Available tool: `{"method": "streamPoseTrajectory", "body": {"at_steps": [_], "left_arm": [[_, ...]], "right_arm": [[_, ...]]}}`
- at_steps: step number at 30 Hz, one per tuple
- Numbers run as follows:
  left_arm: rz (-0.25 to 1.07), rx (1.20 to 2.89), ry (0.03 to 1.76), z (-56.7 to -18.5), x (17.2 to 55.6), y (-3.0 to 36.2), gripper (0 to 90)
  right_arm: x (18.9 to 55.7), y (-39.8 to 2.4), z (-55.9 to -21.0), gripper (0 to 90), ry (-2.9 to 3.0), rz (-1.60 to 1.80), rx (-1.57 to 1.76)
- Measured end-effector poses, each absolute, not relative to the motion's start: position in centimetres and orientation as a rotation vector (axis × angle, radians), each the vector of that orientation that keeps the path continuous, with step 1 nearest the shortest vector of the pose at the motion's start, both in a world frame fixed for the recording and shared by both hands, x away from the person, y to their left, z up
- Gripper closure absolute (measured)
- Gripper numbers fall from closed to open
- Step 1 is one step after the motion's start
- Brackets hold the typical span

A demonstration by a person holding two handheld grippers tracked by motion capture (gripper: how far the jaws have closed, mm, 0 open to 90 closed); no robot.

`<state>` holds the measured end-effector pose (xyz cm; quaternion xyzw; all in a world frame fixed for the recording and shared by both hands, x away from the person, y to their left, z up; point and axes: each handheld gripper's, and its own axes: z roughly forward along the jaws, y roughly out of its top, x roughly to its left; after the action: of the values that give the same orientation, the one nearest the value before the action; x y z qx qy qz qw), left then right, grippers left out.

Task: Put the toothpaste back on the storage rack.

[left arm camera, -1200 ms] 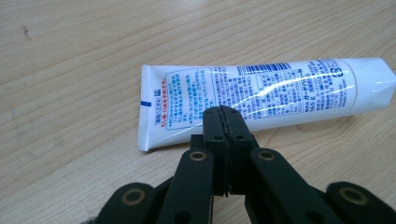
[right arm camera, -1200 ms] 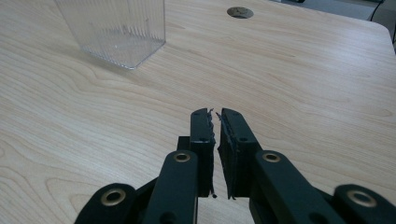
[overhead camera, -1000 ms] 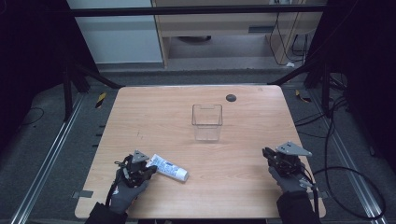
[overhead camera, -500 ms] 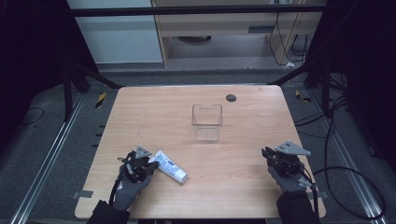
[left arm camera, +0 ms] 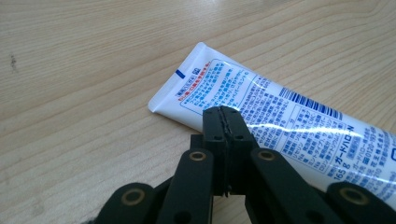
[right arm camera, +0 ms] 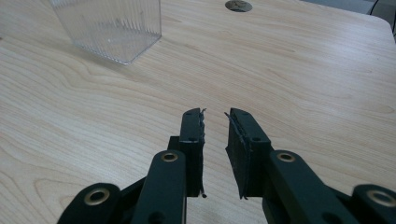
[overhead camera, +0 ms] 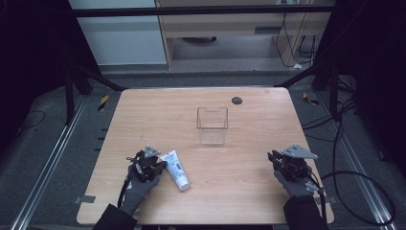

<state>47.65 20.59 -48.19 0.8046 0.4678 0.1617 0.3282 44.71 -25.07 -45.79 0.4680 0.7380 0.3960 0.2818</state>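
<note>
Left gripper (left arm camera: 223,112) jaws are pressed together, tips right at the white tube (left arm camera: 280,126), maybe touching. Right gripper (right arm camera: 215,114) sits apart, well right of the tube.

On the tabletop (overhead camera: 143,110) a bin (overhead camera: 212,125) stands upright at mid-width, somewhat toward the far edge. Behind it and a little to its right, near the far edge, sits a disc (overhead camera: 236,100). Toward the near left lies a tube (overhead camera: 175,169), flat on the tabletop, its crimped end pointing to the far left and its other end to the near right. The left claw (overhead camera: 154,166) rests just beside the tube's left side, at its crimped end; in the left gripper view the claw's tips (left arm camera: 222,122) overlap the tube (left arm camera: 280,116). The right claw (overhead camera: 275,158) lies near the near right corner, well apart from the bin, to the bin's right and nearer the person.
</note>
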Motion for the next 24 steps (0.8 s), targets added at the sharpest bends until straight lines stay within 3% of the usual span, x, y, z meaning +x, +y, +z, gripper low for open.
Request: {"method": "streamPoseTrajectory", "body": {"at_steps": [24], "left_arm": [[0.402,2.098,1.186,-47.9,48.6,19.0,87.5]], "right_arm": [[44.8,-25.1,-45.9,73.8,1.988,1.054,1.258]]}}
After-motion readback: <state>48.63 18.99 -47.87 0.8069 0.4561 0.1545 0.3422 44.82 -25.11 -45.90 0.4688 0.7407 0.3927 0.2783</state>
